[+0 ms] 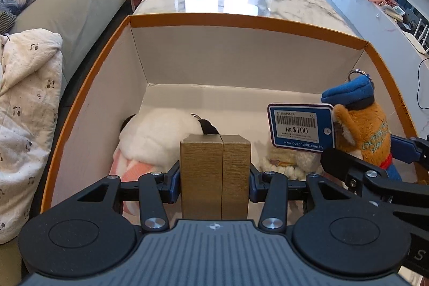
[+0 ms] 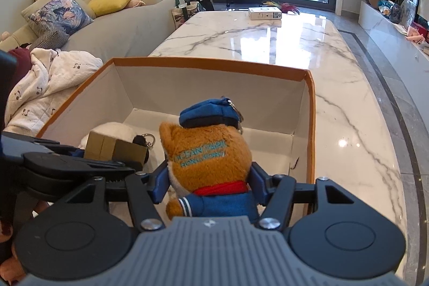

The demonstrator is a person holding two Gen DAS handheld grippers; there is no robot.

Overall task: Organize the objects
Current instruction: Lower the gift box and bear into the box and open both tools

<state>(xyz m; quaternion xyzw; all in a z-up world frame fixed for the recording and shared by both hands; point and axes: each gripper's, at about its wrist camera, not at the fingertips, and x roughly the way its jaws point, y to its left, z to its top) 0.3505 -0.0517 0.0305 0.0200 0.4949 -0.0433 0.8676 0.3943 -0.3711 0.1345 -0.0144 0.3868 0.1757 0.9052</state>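
My left gripper (image 1: 215, 180) is shut on a gold box (image 1: 215, 173) and holds it over the orange-rimmed cardboard box (image 1: 241, 20). My right gripper (image 2: 207, 185) is shut on a brown plush toy (image 2: 209, 160) with a blue cap and a blue price tag (image 1: 300, 127), held inside the right half of the same box (image 2: 209, 62). A white plush (image 1: 161, 136) and a small cream plush (image 1: 289, 161) lie on the box floor. In the right wrist view, the gold box (image 2: 115, 149) and the left gripper show at the left.
The box stands on a marble table (image 2: 268, 39). A white flat carton (image 2: 264, 13) lies at the table's far end. A grey sofa (image 1: 72, 7) with cushions and a white blanket (image 1: 24, 109) is at the left. A low marble shelf (image 1: 375, 15) runs along the right.
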